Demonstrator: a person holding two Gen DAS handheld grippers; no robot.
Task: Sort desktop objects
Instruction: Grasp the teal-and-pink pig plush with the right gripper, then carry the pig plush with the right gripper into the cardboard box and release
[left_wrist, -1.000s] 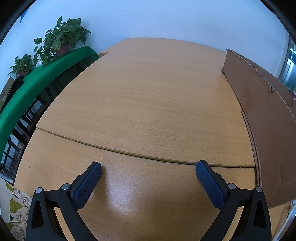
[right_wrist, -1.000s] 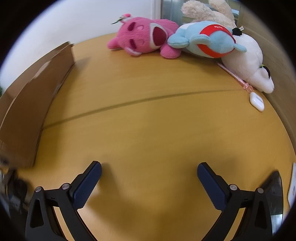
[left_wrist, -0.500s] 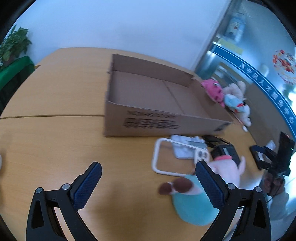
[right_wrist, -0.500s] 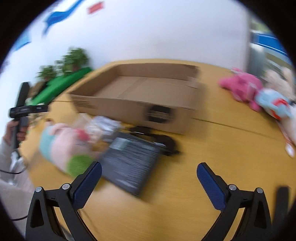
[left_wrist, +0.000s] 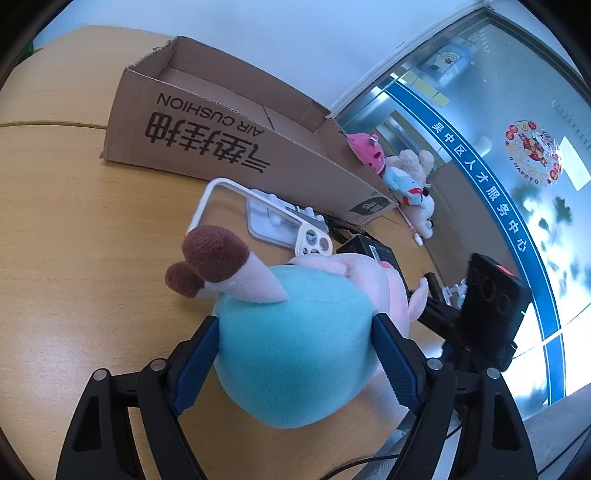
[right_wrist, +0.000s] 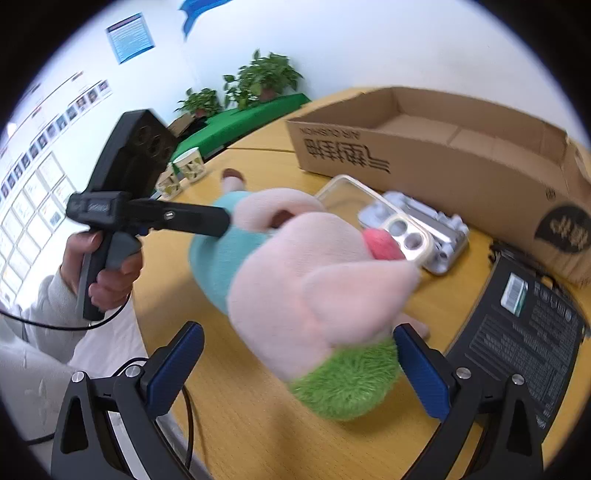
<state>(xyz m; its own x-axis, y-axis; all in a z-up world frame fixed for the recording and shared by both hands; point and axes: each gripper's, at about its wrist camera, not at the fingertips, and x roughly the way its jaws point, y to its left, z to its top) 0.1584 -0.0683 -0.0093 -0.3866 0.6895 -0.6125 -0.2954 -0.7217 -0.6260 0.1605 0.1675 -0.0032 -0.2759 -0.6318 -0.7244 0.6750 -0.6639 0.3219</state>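
On the wooden desk (left_wrist: 74, 229), just in front of the cardboard box (left_wrist: 229, 147), lies a soft pig toy (left_wrist: 295, 347) in a blue-green dress. It is on its side with its brown feet pointing at the box. The left gripper (left_wrist: 295, 354) has the blue-green body between its two fingers, and the jaws are closing on it. Both blue pads look like they touch the fluff on each side.

The right gripper (right_wrist: 301, 363) is at the other end of the toy, by the pink head and the green fuzzy part. Its jaws are wide. One pad is close to the green fuzz, the other stands apart, so it is not holding anything yet.

What could go wrong? The toy is squashy, so the left pads might only pinch fluff (soft toys slip easily). Then the pig could slide out on the way up and drop.

The toy also lies very near a clear phone case (left_wrist: 258, 218), a white tray (right_wrist: 424, 236) and a black box (right_wrist: 524, 325). A dragging foot or ear could push these around, or pull the phone case along.

The two grippers are close together. If both squeeze and pull different ways, the toy could twist. The box wall is tall too, so a low lift might bump the toy against it.
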